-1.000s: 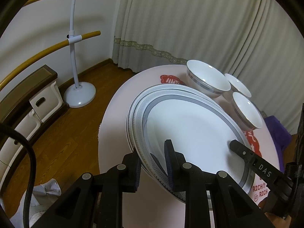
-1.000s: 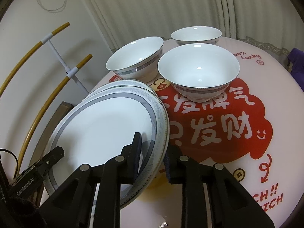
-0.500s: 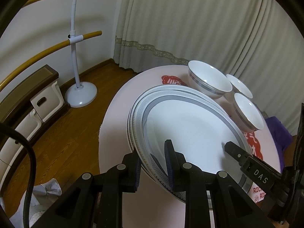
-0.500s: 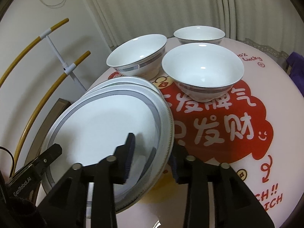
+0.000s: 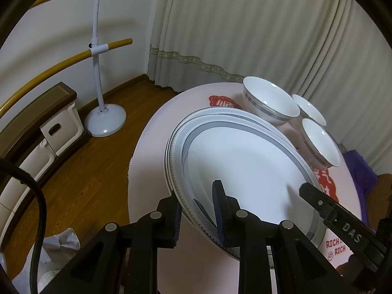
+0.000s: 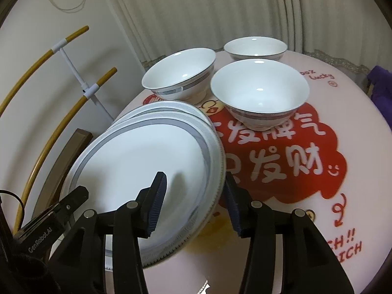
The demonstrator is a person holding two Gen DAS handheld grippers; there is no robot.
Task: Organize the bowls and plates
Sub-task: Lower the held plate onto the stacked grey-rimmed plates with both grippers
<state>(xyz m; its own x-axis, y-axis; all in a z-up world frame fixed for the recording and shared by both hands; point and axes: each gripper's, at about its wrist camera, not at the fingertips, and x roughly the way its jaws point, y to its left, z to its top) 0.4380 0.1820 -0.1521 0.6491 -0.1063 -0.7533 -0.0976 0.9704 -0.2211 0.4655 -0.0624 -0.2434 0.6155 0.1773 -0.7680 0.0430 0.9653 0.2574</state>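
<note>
A stack of white plates with grey patterned rims [image 5: 245, 161] [image 6: 142, 161] lies at the left side of the round pink table [image 5: 152, 147] [image 6: 343, 112]. My left gripper [image 5: 197, 210] is shut on the near rim of the top plate, one pad above it and one below. My right gripper [image 6: 193, 191] straddles the plate's right rim; its jaws are opening and the pads stand clear of the rim. Three white bowls with grey bands [image 6: 181, 78] [image 6: 254, 46] [image 6: 259, 90] stand upright and apart behind the plates.
A white stand with yellow curved bars [image 5: 98, 49] and a low cabinet [image 5: 49, 127] stand on the wooden floor to the left. Curtains hang behind the table. A purple cloth [image 6: 382, 88] lies past the table's right edge, and a grey cloth [image 5: 56, 245] on the floor.
The right gripper's jaws have spread apart and let go of the plate rim. The left gripper keeps its grip and has not moved.
</note>
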